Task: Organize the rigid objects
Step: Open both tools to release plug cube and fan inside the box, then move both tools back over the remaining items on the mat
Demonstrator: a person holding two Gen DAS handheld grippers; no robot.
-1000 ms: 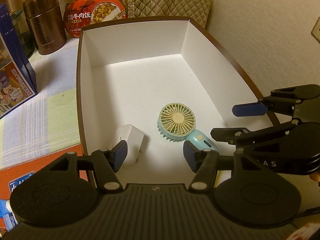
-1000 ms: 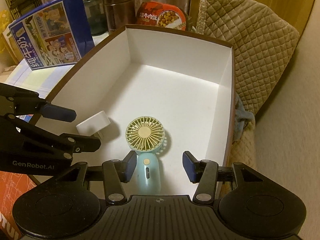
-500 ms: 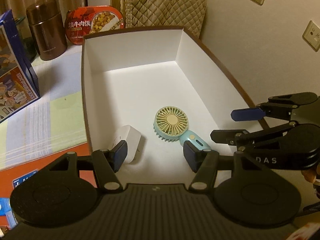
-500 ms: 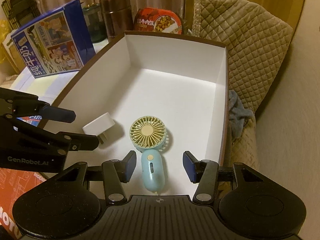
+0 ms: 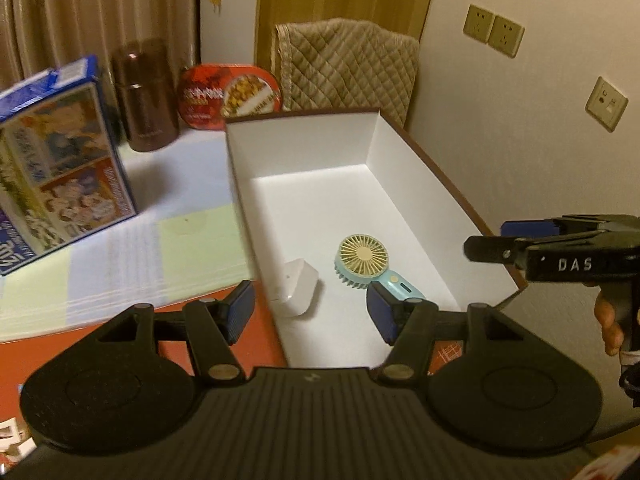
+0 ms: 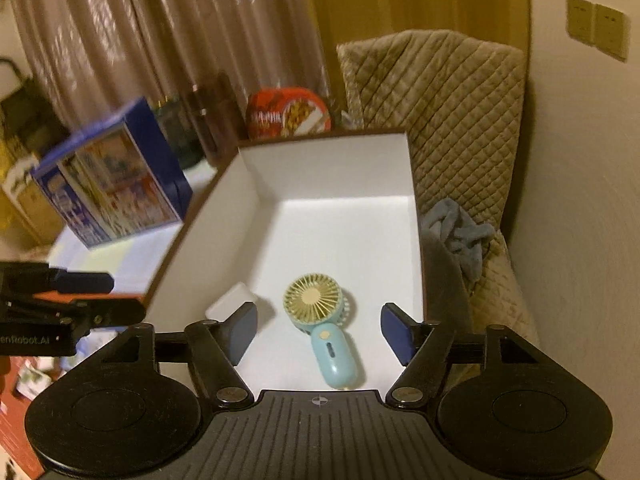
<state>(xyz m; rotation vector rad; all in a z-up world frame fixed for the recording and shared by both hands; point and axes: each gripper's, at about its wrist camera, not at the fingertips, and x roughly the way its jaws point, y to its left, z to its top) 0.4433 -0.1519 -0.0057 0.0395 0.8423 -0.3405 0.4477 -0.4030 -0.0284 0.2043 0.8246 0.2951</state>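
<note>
Left gripper (image 5: pixel 310 312) hangs released and empty, straddling the near left wall of the box (image 5: pixel 240 184), one finger outside over the worktop (image 5: pixel 120 240), the other inside. On that worktop, left of the box, stand a blue carton (image 5: pixel 60 168), a brown flask (image 5: pixel 144 96) and a red food tub (image 5: pixel 230 98).

Inside the box, near the front, the white charger (image 5: pixel 298 290) lies just beside the left wall. It looks like a small hard plastic block: light, stiff, smooth enough to slip, so a pinch across its flat faces should hold best.

Close to its right, apart from it, lies the fan (image 6: pixel 320 320), cream grille up, handle pointing toward the camera. It also seems light and rigid, but the grille and the blades under it are probably the weak part; the rounded blue handle is the safer place to grip, squeezed across its narrow sides.

Right gripper (image 6: pixel 318 330) is likewise spread and holds nothing, hovering above the fan's handle, not touching it. A quilted cover (image 6: pixel 452 112) lies right of the box.
</note>
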